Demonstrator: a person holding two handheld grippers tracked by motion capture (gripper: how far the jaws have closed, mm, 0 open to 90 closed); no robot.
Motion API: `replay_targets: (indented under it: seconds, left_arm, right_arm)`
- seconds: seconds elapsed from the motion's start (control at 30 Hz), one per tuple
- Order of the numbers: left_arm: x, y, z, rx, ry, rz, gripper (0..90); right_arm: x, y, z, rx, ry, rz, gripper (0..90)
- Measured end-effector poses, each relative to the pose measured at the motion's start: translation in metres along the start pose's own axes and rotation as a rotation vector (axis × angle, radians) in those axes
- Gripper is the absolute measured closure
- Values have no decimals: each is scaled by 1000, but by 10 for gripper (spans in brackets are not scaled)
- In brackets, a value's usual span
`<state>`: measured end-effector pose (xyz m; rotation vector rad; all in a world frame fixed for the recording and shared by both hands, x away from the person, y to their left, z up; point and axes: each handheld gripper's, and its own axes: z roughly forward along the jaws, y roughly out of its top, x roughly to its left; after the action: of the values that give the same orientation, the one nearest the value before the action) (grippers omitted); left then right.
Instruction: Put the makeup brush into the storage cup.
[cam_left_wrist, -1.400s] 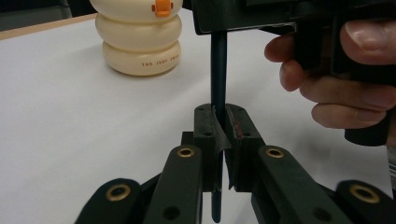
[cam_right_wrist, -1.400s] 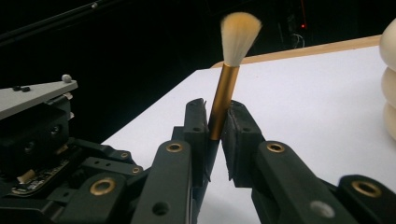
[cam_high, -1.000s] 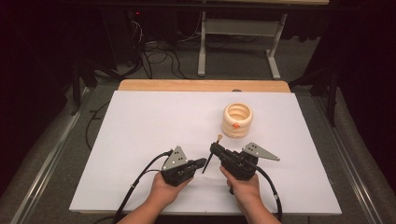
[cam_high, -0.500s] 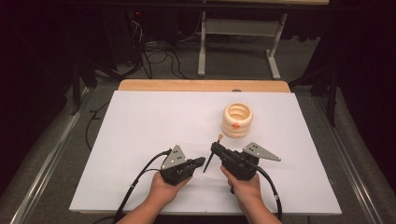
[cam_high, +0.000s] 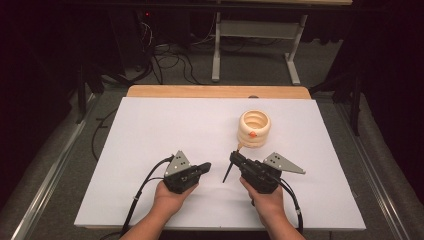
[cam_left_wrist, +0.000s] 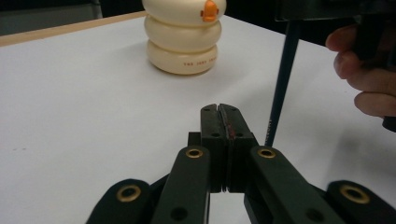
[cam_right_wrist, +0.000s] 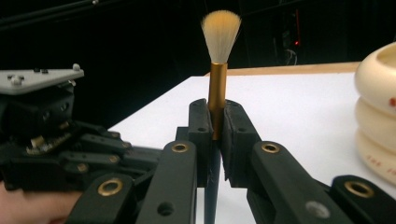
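Gripped a gold-ferruled, dark-handled, pale-bristled brush (cam_right_wrist: 217, 70) in the right gripper (cam_right_wrist: 215, 123), near the cream ringed plastic cup (cam_high: 254, 129), left gripper (cam_left_wrist: 223, 142) pressed together empty.

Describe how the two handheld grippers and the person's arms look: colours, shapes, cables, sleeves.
Both the left gripper and right gripper are black, with linked jaw arms on brass-coloured pivot rivets. Each carries a grey three-cornered plate on top and trails a black cable. No sleeves cover the visible forearms.

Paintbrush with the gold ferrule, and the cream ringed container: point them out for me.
Paintbrush with gold ferrule (cam_right_wrist: 217, 93), right gripper view, on the ferrule.
Cream ringed container (cam_high: 254, 129), high view, on its side wall.
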<state>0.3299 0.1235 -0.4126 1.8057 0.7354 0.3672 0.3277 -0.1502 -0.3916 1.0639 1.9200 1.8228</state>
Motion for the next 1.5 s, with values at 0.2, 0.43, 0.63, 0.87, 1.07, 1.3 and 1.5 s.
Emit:
replay_targets:
  seconds: [0.2, 0.43, 0.63, 0.87, 1.07, 1.3, 1.5]
  left_arm:
    - [12, -1, -10, -2, 35, -10, 857]
    - [22, -4, -18, 10, 76, -9, 800]
    - [32, -5, -28, -5, 106, -36, 780]
    - [41, -7, -37, -7, 137, -48, 747]
    - [46, -10, -46, -2, 165, -36, 646]
    - [52, -13, -56, -32, 213, -43, 507]
    - [58, -14, -63, -37, 236, -63, 437]
  right_arm:
    - [-2, 4, -6, -10, -20, -44, 858]
    - [-5, 7, -13, -22, -31, -76, 857]
    - [-11, 10, -19, -31, -47, -89, 858]
    - [-16, 13, -26, -49, -66, -106, 857]
    - [-20, 15, -29, -58, -81, -115, 857]
    - [-23, 17, -33, -64, -98, -132, 857]
    - [-25, 19, -35, -69, -115, -151, 857]
